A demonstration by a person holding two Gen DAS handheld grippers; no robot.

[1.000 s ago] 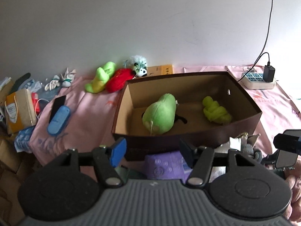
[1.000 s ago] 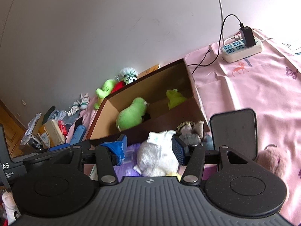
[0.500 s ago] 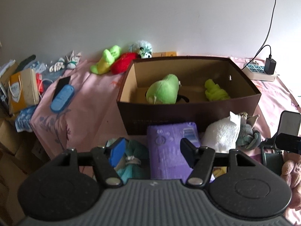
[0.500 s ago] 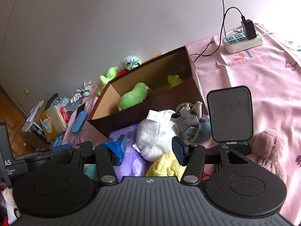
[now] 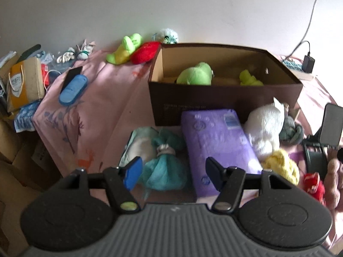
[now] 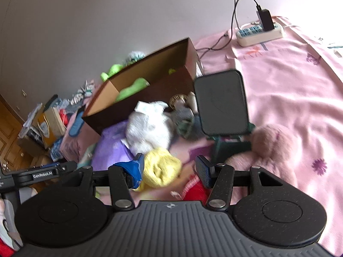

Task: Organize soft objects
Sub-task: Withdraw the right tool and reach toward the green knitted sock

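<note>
A brown cardboard box (image 5: pixel 223 98) stands on the pink bed and holds a green plush (image 5: pixel 196 76) and a small yellow-green toy (image 5: pixel 249 79). In front of it lie a teal cloth bundle (image 5: pixel 163 160), a purple pack (image 5: pixel 218 143), a white soft toy (image 5: pixel 264 128), a grey toy (image 5: pixel 291 128) and a yellow soft toy (image 5: pixel 280 167). My left gripper (image 5: pixel 173 174) is open and empty above the teal bundle and the purple pack. My right gripper (image 6: pixel 170 170) is open and empty just above the yellow toy (image 6: pixel 160 169), with a red item (image 6: pixel 195 190) below it.
A black phone on a stand (image 6: pixel 223 102) and a pink fluffy plush (image 6: pixel 268 150) sit to the right. Green and red plushes (image 5: pixel 137 49) lie behind the box. A power strip (image 6: pixel 259 33) lies far right. A blue case (image 5: pixel 72 90) and a bag (image 5: pixel 23 83) are at the left.
Both grippers have pulled back from the box and lowered toward the pile in front of it. The jaws stay open and empty.
</note>
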